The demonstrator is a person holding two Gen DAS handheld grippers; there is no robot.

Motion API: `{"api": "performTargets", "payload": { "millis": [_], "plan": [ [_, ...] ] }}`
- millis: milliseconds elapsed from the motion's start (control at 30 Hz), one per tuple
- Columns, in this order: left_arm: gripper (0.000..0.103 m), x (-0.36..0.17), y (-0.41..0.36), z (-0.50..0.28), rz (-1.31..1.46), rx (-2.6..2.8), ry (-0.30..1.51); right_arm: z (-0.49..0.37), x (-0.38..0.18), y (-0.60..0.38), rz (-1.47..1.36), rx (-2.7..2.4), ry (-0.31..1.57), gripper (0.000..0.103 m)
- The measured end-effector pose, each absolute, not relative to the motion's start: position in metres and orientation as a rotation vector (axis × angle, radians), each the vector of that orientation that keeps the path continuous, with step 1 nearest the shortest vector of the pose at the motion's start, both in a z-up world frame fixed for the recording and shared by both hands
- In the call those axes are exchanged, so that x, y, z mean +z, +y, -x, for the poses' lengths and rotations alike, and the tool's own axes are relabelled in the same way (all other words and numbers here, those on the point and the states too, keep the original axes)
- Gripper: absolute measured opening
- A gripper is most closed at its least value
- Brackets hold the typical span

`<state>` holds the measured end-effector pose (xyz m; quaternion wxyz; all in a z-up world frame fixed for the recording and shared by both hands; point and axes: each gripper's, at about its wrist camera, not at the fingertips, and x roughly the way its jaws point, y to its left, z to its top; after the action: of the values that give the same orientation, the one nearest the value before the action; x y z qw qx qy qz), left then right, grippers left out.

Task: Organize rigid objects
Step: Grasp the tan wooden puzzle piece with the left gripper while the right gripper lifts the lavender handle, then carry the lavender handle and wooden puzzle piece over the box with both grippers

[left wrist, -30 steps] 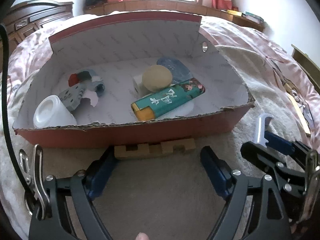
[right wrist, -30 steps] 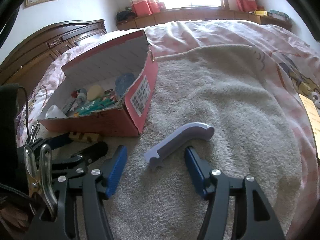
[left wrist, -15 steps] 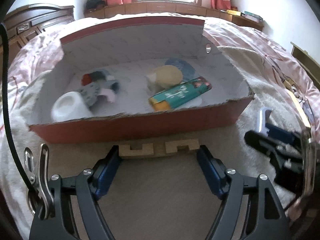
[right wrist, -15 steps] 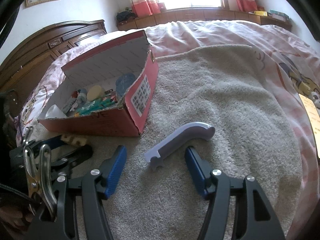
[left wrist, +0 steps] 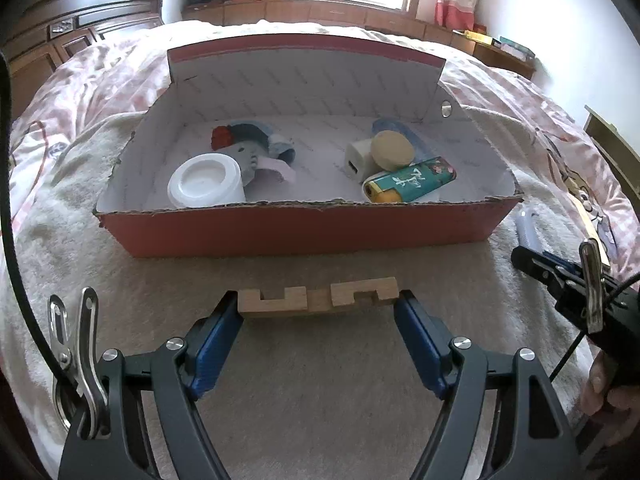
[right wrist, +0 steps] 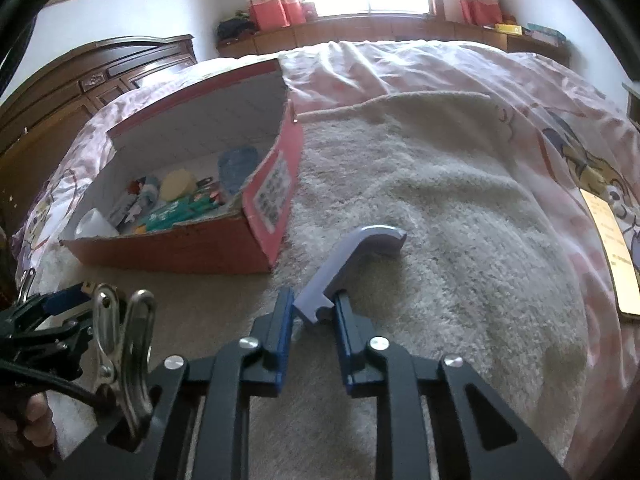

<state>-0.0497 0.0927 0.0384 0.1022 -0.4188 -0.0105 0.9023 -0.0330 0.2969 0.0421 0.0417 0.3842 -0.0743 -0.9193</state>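
Wooden and notched, the puzzle bar [left wrist: 318,301] lies on the beige blanket [left wrist: 320,380] just in front of the red cardboard box [left wrist: 304,236]. The left gripper [left wrist: 319,308] has its blue pads at the two ends of the bar, jaws spread wide; the pads look to be touching or almost touching the end faces, but a firm clamp cannot be confirmed. The bar is stiff and probably light. It seems to be made of interlocked pieces, so a squeeze along its length may be safer than across the notches, where a piece could slip out.

To the right, the right gripper [right wrist: 314,312] has its jaws drawn close around the squared lower end of a pale lavender plastic handle [right wrist: 352,264], whose curved head rests on the blanket near the box's labelled end wall. That part looks hard, smooth and light; held so near one end it could pivot or slide between the pads, so a hold further up the straight shank would likely steady it.

Inside the box already sit a white cup [left wrist: 206,184], a small grey plush figure [left wrist: 248,152], a white charger block [left wrist: 360,160], a tan disc [left wrist: 392,150] and a green-and-yellow tube [left wrist: 410,182].

Both loose items appear to need only a short lift over the low, ragged front wall.
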Motion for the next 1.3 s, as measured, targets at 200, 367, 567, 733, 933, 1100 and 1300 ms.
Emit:
{"api": "performTargets", "payload": {
  "millis": [200,367,567,733,933,1100,1300],
  "plan": [
    [0.079,0.043,0.085,0.044,1.213,2.665,-0.016,0.017,0.044,0.269,-1.157,-2.727,-0.178,0.02],
    [0.079,0.043,0.074,0.04,1.213,2.672,0.004,0.005,0.04,0.237,-1.166,-2.629,-0.132,0.02],
    [0.079,0.04,0.062,0.036,1.222,2.684,0.003,0.004,0.033,0.219,-1.193,-2.612,-0.118,0.022],
    [0.079,0.04,0.058,0.035,1.217,2.686,-0.009,0.006,0.031,0.222,-1.188,-2.619,-0.189,0.027],
    [0.079,0.044,0.058,0.034,1.2,2.682,0.0,0.006,0.032,0.217,-1.2,-2.646,-0.209,0.033],
    [0.079,0.05,0.055,0.032,1.176,2.694,-0.001,0.004,0.036,0.215,-1.184,-2.661,-0.183,0.021],
    [0.079,0.057,0.051,0.032,1.15,2.707,-0.009,-0.002,0.05,0.208,-1.119,-2.664,-0.157,0.021]
  ]
}}
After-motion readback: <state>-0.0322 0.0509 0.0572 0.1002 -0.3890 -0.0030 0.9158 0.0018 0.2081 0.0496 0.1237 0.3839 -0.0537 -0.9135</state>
